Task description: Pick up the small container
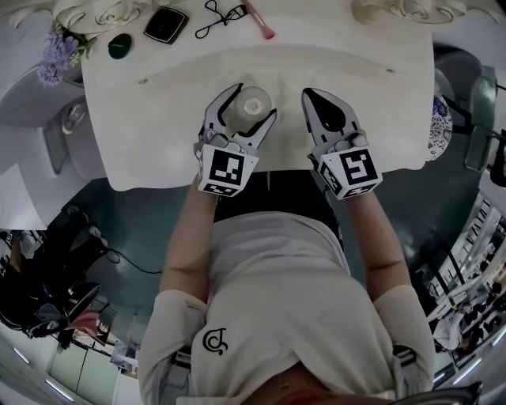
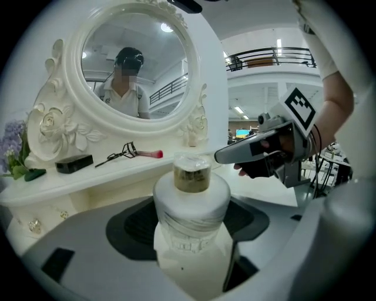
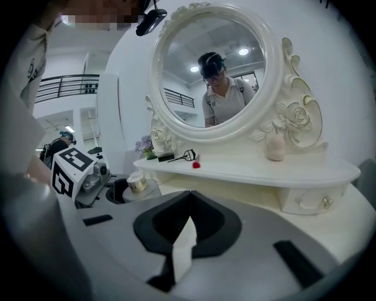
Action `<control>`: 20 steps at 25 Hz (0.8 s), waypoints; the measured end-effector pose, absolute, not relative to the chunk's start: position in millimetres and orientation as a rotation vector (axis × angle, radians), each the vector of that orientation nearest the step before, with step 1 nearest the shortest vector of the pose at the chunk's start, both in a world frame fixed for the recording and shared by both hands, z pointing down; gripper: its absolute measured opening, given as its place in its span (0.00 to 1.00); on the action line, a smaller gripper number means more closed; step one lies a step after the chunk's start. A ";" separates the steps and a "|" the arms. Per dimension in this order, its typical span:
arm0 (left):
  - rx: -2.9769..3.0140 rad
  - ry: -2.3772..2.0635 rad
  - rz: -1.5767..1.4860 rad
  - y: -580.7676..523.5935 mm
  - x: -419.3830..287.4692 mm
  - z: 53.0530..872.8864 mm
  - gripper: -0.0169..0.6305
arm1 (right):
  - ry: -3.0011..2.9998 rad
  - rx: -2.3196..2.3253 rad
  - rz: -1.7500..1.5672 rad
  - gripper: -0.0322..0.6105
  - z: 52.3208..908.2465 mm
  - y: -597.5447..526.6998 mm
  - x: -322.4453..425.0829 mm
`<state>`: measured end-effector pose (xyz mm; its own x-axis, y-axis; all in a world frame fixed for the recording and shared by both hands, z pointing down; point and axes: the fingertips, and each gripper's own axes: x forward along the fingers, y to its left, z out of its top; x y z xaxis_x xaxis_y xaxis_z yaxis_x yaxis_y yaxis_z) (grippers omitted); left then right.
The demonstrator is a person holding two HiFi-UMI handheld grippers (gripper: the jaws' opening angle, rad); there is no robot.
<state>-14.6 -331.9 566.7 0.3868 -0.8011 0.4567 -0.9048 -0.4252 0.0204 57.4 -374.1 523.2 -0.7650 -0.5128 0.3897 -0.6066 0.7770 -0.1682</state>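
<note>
The small container point(image 1: 254, 103) is a white round jar with a gold neck and a clear cap. It sits between the jaws of my left gripper point(image 1: 253, 107) over the front of the white dressing table point(image 1: 158, 142). In the left gripper view the container point(image 2: 191, 194) fills the gap and both dark pads press its sides. Whether it rests on the table or hangs above it, I cannot tell. My right gripper point(image 1: 318, 100) is just to the right, shut and empty, its tips point(image 3: 189, 199) meeting. The right gripper view shows the container point(image 3: 137, 182) at its left.
An oval mirror point(image 2: 135, 64) in a carved white frame stands at the back. On its shelf lie a black compact point(image 1: 166, 24), an eyelash curler point(image 1: 221, 16), a pink-tipped tool point(image 1: 261, 22) and a green item point(image 1: 120, 45). Purple flowers point(image 1: 55, 51) are far left, a pink vase point(image 3: 275, 147) right.
</note>
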 end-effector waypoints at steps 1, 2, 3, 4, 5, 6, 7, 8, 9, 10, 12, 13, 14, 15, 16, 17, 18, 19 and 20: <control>2.381 -1.512 0.550 -333.7 -16.5 561.6 0.56 | -2.653 0.853 0.406 0.06 520.9 -374.9 55.8; 2.384 -1.522 0.535 -336.5 -18.8 554.8 0.56 | -2.659 0.847 0.402 0.06 518.6 -376.0 53.8; 2.388 -1.535 0.519 -339.4 -21.4 547.5 0.56 | -2.665 0.846 0.396 0.06 515.8 -377.5 51.8; 2.392 -1.548 0.505 -341.3 -23.9 540.2 0.56 | -2.672 0.850 0.387 0.06 512.2 -378.9 50.7; 2.394 -1.559 0.494 -342.1 -26.1 533.0 0.56 | -2.677 0.861 0.377 0.06 507.6 -380.0 50.8; 2.398 -1.571 0.489 -342.1 -28.1 525.5 0.56 | -2.684 0.876 0.364 0.06 502.1 -381.0 51.7; 2.404 -1.585 0.487 -342.1 -30.3 517.9 0.56 | -2.692 0.889 0.349 0.06 496.1 -382.0 52.2; 2.411 -1.602 0.488 -342.5 -33.1 510.3 0.56 | -2.702 0.897 0.334 0.06 490.2 -383.1 51.9; 2.417 -1.618 0.486 -343.0 -36.4 502.7 0.56 | -2.713 0.899 0.319 0.06 484.5 -384.1 50.7; 2.420 -1.633 0.480 -343.5 -40.0 495.0 0.56 | -2.723 0.897 0.302 0.06 478.8 -384.9 49.2; 2.416 -1.660 0.452 -343.2 -46.9 478.8 0.56 | -2.740 0.889 0.268 0.06 466.6 -385.2 46.4; 2.412 -1.673 0.437 -342.6 -50.2 470.4 0.56 | -2.749 0.887 0.255 0.06 460.1 -385.0 45.5; 2.407 -1.687 0.424 -342.0 -53.4 461.9 0.56 | -2.759 0.886 0.243 0.06 453.0 -385.0 44.6; 2.404 -1.702 0.412 -341.4 -56.7 453.4 0.56 | -2.771 0.887 0.229 0.06 445.5 -385.4 43.9; 2.402 -1.720 0.400 -340.9 -60.0 444.8 0.56 | -2.784 0.890 0.216 0.06 438.1 -386.0 43.4; 2.402 -1.740 0.388 -340.2 -63.2 435.8 0.56 | -2.797 0.894 0.202 0.06 430.6 -386.4 43.3; 2.404 -1.762 0.379 -338.9 -66.2 426.5 0.56 | -2.810 0.899 0.187 0.06 422.9 -386.4 43.5; 2.406 -1.784 0.374 -337.1 -69.2 417.2 0.56 | -2.822 0.904 0.171 0.06 415.0 -385.8 43.9; 2.409 -1.803 0.371 -334.9 -71.9 408.1 0.56 | -2.834 0.909 0.155 0.06 406.8 -384.6 44.3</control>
